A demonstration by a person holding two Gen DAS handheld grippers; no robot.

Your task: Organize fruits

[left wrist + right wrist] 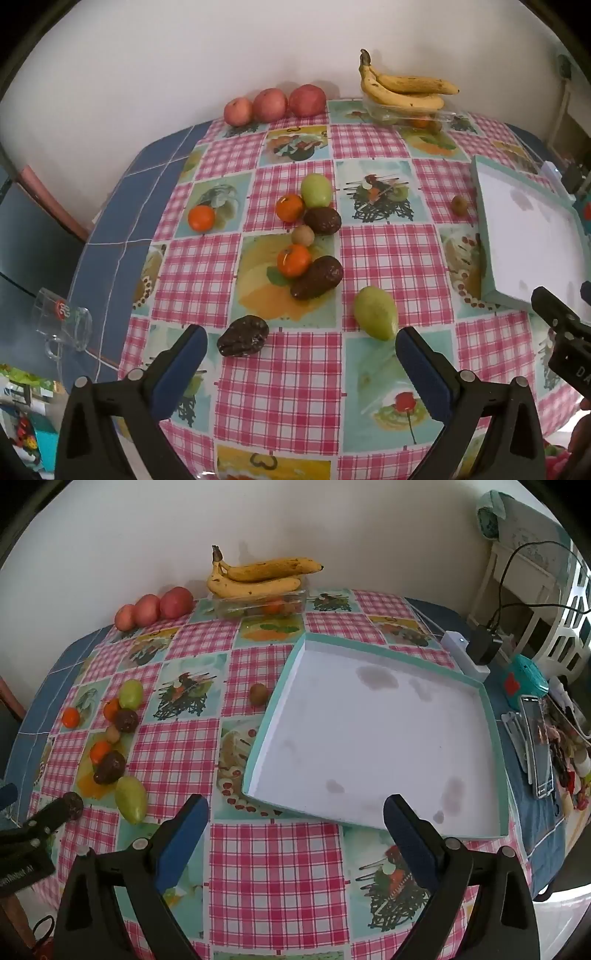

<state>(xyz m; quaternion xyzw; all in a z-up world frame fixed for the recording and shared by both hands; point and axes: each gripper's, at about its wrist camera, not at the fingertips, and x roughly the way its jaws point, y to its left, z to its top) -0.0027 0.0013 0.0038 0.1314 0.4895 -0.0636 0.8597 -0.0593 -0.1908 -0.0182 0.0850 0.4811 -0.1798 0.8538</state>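
Your left gripper (301, 363) hangs with fingers spread wide and empty; just beyond them lie a wrinkled dark fruit (242, 336) to the left and a green pear-shaped fruit (375, 317) to the right, its long axis slanting away. Your right gripper (295, 830), equally released, faces the empty white tray with the teal rim (495, 738). Farther off, tangerines and avocados cluster; the bananas (402, 88) sit by the wall.

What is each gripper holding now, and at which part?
Nothing is held. The left gripper is open above the tablecloth, and the right gripper is open near the tray, which has nothing in it.
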